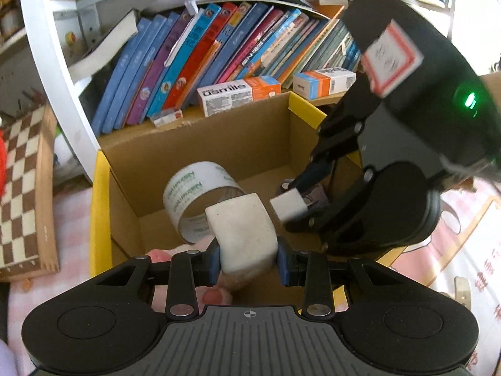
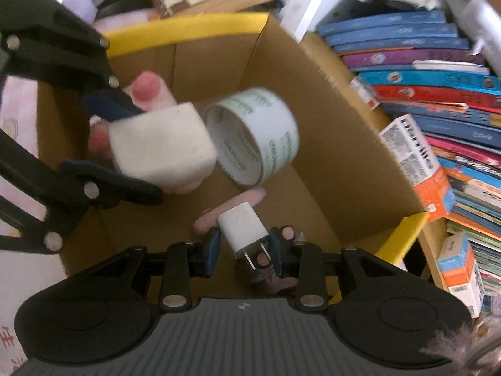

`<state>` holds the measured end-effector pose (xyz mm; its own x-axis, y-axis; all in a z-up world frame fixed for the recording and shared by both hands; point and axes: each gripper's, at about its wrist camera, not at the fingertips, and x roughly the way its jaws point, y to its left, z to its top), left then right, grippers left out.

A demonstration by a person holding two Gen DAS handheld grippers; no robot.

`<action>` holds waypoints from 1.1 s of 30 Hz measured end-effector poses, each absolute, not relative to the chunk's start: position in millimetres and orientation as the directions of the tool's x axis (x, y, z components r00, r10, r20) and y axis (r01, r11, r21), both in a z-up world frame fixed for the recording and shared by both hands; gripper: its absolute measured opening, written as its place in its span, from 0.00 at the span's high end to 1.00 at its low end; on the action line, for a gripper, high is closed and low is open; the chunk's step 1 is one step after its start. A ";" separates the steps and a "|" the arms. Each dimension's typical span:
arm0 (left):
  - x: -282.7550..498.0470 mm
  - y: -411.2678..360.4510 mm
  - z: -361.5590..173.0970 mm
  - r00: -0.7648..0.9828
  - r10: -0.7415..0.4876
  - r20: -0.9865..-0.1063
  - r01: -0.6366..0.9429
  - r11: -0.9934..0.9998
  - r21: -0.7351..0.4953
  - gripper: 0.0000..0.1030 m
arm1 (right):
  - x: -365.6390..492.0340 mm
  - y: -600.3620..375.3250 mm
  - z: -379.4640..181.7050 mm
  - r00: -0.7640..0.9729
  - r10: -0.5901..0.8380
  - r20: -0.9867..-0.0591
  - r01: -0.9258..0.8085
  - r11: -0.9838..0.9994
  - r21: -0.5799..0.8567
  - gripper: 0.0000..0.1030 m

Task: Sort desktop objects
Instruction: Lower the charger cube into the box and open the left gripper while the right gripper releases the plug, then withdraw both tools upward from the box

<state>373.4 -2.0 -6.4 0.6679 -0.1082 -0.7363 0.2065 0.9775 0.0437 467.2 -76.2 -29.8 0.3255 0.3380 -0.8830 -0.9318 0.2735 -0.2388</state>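
An off-white rubber block (image 1: 242, 232) is clamped between the blue pads of my left gripper (image 1: 247, 258), which is shut on it over the open cardboard box (image 1: 200, 144). From the right wrist view the same block (image 2: 162, 150) hangs at the left in the left gripper (image 2: 125, 144). My right gripper (image 2: 242, 246) is shut on a small white plug charger (image 2: 242, 230), prongs toward the camera, also above the box (image 2: 344, 156). In the left wrist view the charger (image 1: 288, 208) shows at the right gripper's tips. A roll of clear tape (image 1: 200, 197) lies inside the box.
Pink plush pieces (image 2: 147, 89) and a dark round item (image 2: 260, 269) lie in the box with the tape (image 2: 256, 141). A white shelf with leaning books (image 1: 219, 56) and small cartons (image 1: 238, 94) stands just behind. A chessboard (image 1: 22, 194) lies to the left on pink cloth.
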 end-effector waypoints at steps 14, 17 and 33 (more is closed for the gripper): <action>379.9 8.3 -8.7 0.625 -0.164 -0.763 0.190 0.980 -0.054 0.64 | 472.3 -72.6 -37.0 0.278 0.340 -0.898 -0.942 0.278 -0.187 0.75; 377.1 5.9 -7.4 0.639 -0.145 -0.755 0.191 0.981 -0.027 0.63 | 472.4 -72.6 -36.1 0.283 0.345 -0.895 -0.939 0.289 -0.186 0.75; 346.6 5.3 29.5 0.756 -0.140 -0.640 0.181 0.984 -0.001 0.26 | 453.4 -91.5 10.6 0.383 0.417 -0.824 -0.906 0.343 -0.248 0.51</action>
